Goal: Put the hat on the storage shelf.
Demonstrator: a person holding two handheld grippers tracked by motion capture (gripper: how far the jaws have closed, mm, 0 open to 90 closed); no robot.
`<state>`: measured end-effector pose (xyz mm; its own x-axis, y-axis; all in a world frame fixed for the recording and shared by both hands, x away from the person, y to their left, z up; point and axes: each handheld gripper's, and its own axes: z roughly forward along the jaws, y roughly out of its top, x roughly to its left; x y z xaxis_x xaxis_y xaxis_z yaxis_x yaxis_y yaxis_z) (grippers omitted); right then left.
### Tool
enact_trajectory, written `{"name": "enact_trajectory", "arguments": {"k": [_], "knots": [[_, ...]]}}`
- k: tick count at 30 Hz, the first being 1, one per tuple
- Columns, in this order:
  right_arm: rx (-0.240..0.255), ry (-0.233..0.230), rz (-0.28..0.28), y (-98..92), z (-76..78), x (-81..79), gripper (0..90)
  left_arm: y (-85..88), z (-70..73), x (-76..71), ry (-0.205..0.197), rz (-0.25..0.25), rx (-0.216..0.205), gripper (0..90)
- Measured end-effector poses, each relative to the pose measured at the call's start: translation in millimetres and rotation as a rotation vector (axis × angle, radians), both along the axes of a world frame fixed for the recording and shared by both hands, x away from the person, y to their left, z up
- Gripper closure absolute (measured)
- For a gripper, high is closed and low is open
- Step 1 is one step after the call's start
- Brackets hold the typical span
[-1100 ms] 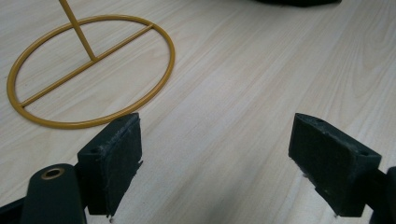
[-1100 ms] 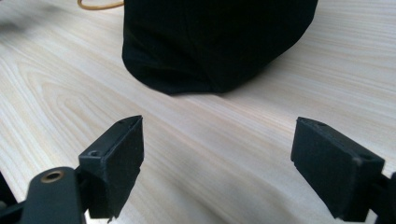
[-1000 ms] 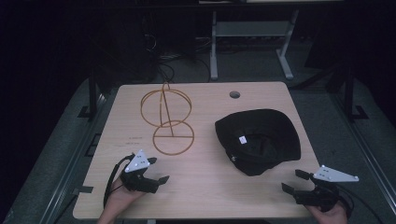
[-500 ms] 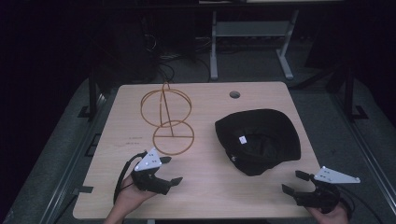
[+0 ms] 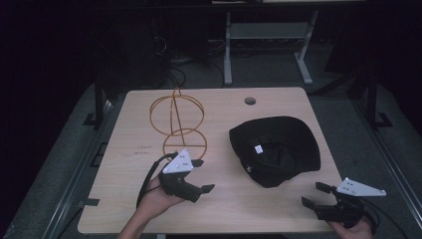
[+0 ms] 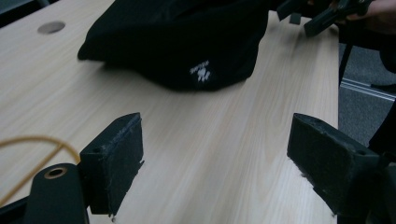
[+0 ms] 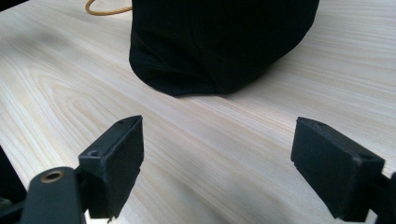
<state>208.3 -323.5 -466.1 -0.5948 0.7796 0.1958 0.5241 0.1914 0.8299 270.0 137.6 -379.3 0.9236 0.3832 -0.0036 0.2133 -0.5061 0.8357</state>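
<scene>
A black hat (image 5: pixel 276 149) lies crown-down on the wooden table (image 5: pixel 219 104), right of centre, with a white label inside. A gold wire stand (image 5: pixel 176 117) rises at the back left. My left gripper (image 5: pixel 204 175) is held open just in front of the stand's base ring, its jaws pointing right toward the hat. In the left gripper view the open gripper (image 6: pixel 217 163) faces the hat (image 6: pixel 187 37) and its white logo (image 6: pixel 201 74) across bare wood. My right gripper (image 5: pixel 313 195) is open near the front right corner; its own view shows the gripper (image 7: pixel 217 163) facing the hat (image 7: pixel 219 42).
A round cable hole (image 5: pixel 250 101) sits at the table's back edge. Dark floor, cables and a grey metal frame (image 5: pixel 268 35) lie beyond the table. The gold wire (image 6: pixel 37 144) curves beside the left jaw. Bare wood lies between both grippers and the hat.
My left gripper has moved to the right and slightly forward, closer to the hat. The right gripper, hat and wire stand have stayed put.
</scene>
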Motion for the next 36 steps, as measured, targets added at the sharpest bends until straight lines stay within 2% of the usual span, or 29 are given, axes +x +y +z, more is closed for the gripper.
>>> {"name": "enact_trajectory", "arguments": {"k": [2,4,11,13,16,17,18,21,28,30,31,33,34,35,36], "knots": [[0.002,0.0,0.002,0.4,0.2,-0.3,16.5,-12.5,5.9,4.0,-0.008,-0.027,-0.001,17.9],[0.003,-0.001,0.002,0.4,0.2,-0.3,16.5,-15.4,7.5,5.0,-0.01,-0.034,0.004,17.9],[0.004,0.003,0.008,-1.1,-0.7,-0.4,16.5,-44.6,17.7,15.2,-0.022,-0.083,-0.002,19.2],[0.006,0.0,0.01,-1.6,-0.5,-0.6,16.5,-57.6,20.9,21.0,-0.027,-0.108,0.007,19.4],[0.006,0.003,0.012,-1.5,-0.8,-0.8,16.5,-65.5,22.3,24.4,-0.029,-0.119,0.013,19.8],[0.006,0.004,0.014,-1.5,-0.8,-1.0,16.5,-75.3,23.7,28.6,-0.032,-0.132,0.02,20.1],[0.006,0.004,0.014,-1.5,-0.8,-1.0,16.5,-75.3,23.7,28.6,-0.032,-0.132,0.02,20.1],[0.012,0.002,0.016,-1.9,-0.1,-1.8,16.5,-90.3,23.7,34.9,-0.059,-0.143,0.049,18.9],[0.015,0.008,0.022,-2.5,-1.1,-1.4,16.5,-111.5,21.5,45.2,-0.035,-0.172,0.081,20.4],[0.017,0.008,0.023,-2.6,-0.9,-1.5,16.5,-117.6,19.7,46.6,-0.035,-0.187,0.095,23.1],[0.019,0.008,0.023,-2.2,-0.8,-1.6,16.5,-123.5,17.1,48.3,-0.028,-0.205,0.115,25.6],[0.02,0.009,0.025,-1.4,-0.8,-1.4,16.5,-128.4,14.4,49.4,-0.03,-0.212,0.142,29.3],[0.02,0.006,0.029,-1.0,-0.7,-1.3,16.5,-128.4,14.4,49.4,-0.03,-0.212,0.142,32.2],[0.02,0.006,0.031,-0.5,-0.4,-1.5,16.5,-132.6,10.4,51.6,-0.038,-0.223,0.18,34.5],[0.019,0.005,0.032,-0.3,-0.2,-1.7,16.5,-132.6,10.4,51.6,-0.038,-0.223,0.18,36.8]]}}
